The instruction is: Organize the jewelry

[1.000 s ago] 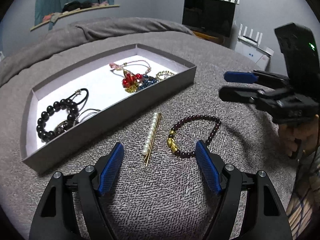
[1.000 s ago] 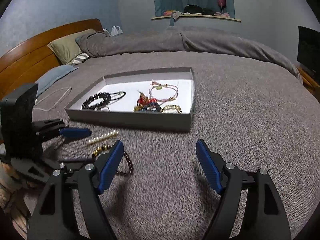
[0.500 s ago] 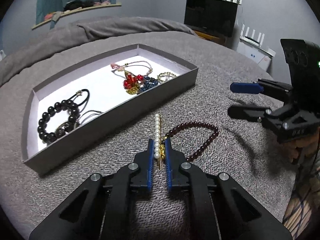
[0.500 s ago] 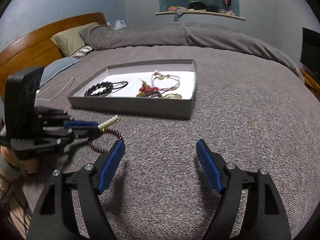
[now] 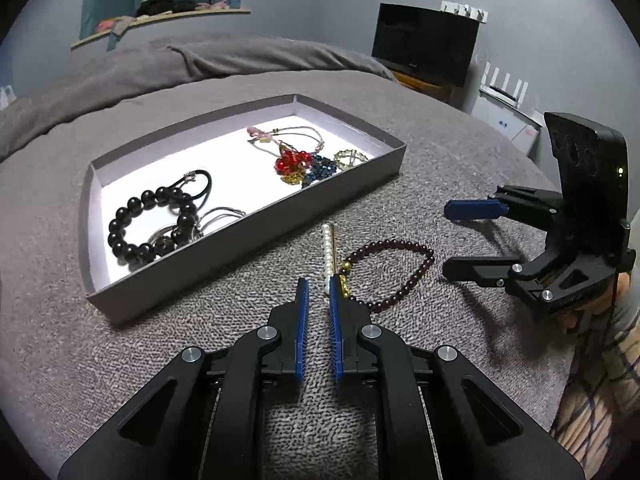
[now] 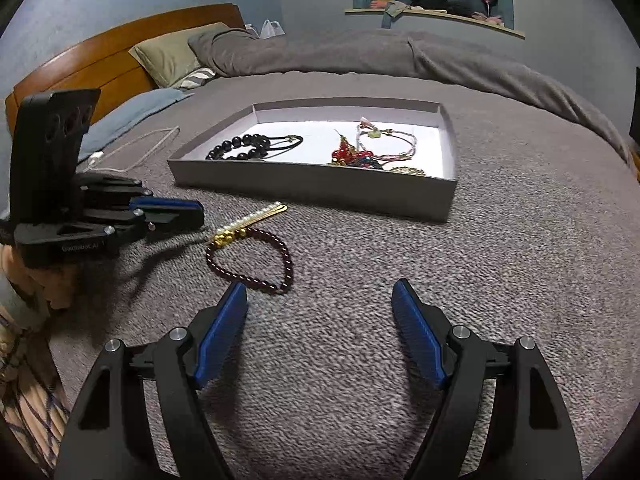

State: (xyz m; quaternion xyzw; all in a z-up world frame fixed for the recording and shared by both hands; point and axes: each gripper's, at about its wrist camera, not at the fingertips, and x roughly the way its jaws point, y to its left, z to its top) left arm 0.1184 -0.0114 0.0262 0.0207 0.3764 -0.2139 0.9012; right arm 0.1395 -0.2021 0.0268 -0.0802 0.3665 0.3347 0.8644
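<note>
Just in front of the grey tray (image 5: 240, 240), in the left wrist view, a pearl hairpin (image 5: 328, 252) and a dark red bead bracelet (image 5: 400, 276) lie on the bed (image 5: 120, 360). They are the two pieces not yet put away, which is probably why both tools hang over this spot. The left gripper (image 5: 318, 282) has just been closing, and its fingers now stand almost together with only a slim gap. The hairpin's near end sits right at the tip of one finger, and I cannot see it clamped between the pads. Inside the tray, a black bead bracelet (image 5: 132, 216) lies toward one end and a red cluster (image 5: 290, 160) among smaller pieces toward the other, so the sorting looks well along. The right gripper (image 5: 446, 238) waits with its fingers spread, on the far side of the bracelet from the tray.

Seen from the right wrist, the same tray (image 6: 312, 188) has the hairpin (image 6: 252, 218) flat on the bed in front of its near wall, just beyond the tips of the left gripper (image 6: 200, 216). That suggests the pinch has not taken hold. The bracelet (image 6: 288, 264) lies between the tray and the right gripper (image 6: 320, 296), whose spread fingers hold nothing, apparently lined up to take it.
</note>
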